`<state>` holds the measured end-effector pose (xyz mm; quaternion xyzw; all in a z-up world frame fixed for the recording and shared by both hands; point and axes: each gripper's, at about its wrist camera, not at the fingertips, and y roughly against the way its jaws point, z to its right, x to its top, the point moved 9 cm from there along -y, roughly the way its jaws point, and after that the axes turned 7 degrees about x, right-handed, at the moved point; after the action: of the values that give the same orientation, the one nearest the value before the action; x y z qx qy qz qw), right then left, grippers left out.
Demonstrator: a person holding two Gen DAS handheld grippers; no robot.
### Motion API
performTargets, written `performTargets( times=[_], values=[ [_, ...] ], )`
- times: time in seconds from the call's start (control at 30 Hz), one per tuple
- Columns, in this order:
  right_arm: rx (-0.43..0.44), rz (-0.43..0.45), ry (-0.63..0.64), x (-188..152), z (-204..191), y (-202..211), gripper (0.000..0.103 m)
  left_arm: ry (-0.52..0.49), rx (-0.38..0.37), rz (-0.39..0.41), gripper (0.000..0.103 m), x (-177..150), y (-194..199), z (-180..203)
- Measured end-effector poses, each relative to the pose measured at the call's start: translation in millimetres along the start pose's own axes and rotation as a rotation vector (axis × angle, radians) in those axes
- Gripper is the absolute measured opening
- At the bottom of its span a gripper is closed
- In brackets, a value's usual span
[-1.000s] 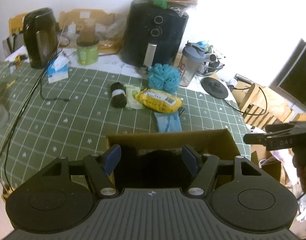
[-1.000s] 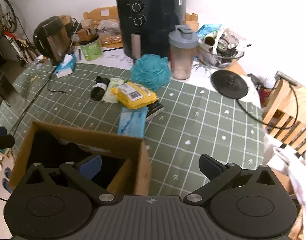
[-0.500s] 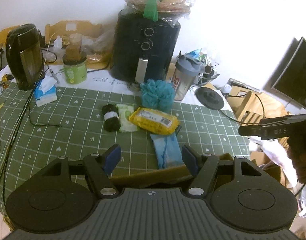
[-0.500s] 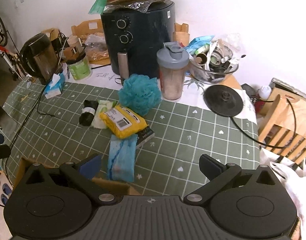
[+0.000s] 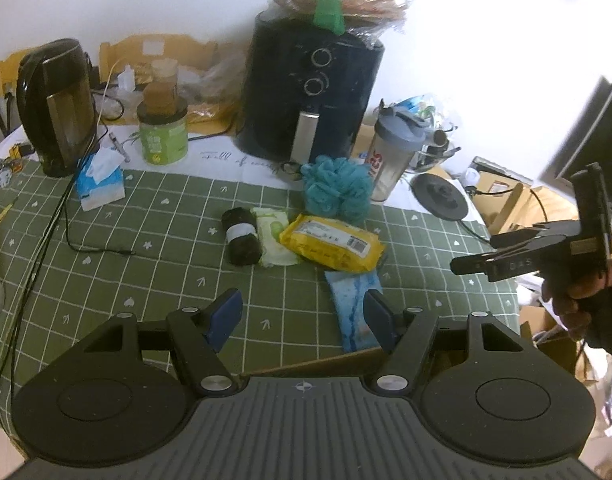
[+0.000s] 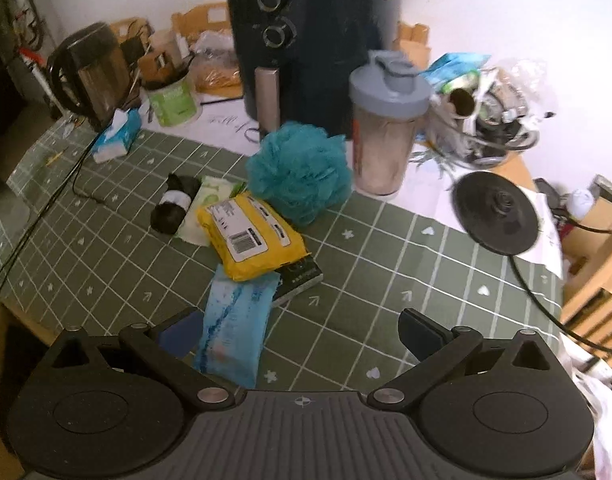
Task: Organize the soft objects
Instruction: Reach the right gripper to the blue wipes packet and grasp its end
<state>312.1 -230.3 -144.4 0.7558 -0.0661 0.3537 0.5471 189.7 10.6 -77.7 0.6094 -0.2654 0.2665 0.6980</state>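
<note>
Clutter crowds the green checked table point(image 6: 386, 248): both the left gripper point(image 5: 303, 314) and right gripper point(image 6: 301, 334) hang spread and empty, blue pack point(image 6: 235, 326) at the right gripper's 10 o'clock. Grabbing it risks dragging the overlapping yellow pack point(image 6: 253, 236) along.

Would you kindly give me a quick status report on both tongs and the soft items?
Left tongs open, empty. Right tongs open, empty, above blue pack. Yellow pack, teal loofah on table. Yellow pack overlaps blue pack's far end.
</note>
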Motion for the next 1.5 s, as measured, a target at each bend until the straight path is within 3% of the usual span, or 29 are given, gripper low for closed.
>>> performTargets(
  times=[0.37, 0.7, 0.9, 1.0, 1.07, 1.13, 1.23, 1.5],
  values=[
    [0.126, -0.064, 0.083, 0, -8, -57, 0.103, 0.047, 0.032, -0.035, 0.066, -9, -7, -20],
    [0.3, -0.2, 0.006, -18, -3, -125, 0.102, 0.078, 0.069, -0.05, 0.066, -17, -5, -39],
    [0.397, -0.224, -0.068, -28, -10, -152, 0.089, 0.103, 0.099, -0.058, 0.066, -24, -2, -52],
    [0.404, -0.229, -0.092, -32, -11, -163, 0.081, 0.119, 0.111, -0.063, 0.066, -27, -1, -60],
    [0.411, -0.204, -0.117, -30, -10, -164, 0.073, 0.126, 0.116, -0.062, 0.066, -28, 0, -62],
    [0.419, -0.21, -0.139, -30, -10, -165, 0.051, 0.13, 0.118, -0.064, 0.066, -28, -1, -64],
    [0.438, -0.223, -0.171, -35, -11, -165, 0.037, 0.133, 0.117, -0.067, 0.066, -29, -4, -64],
    [0.44, -0.228, -0.211, -33, -12, -147, 0.019, 0.11, 0.102, -0.057, 0.066, -22, -8, -59]
  ],
)
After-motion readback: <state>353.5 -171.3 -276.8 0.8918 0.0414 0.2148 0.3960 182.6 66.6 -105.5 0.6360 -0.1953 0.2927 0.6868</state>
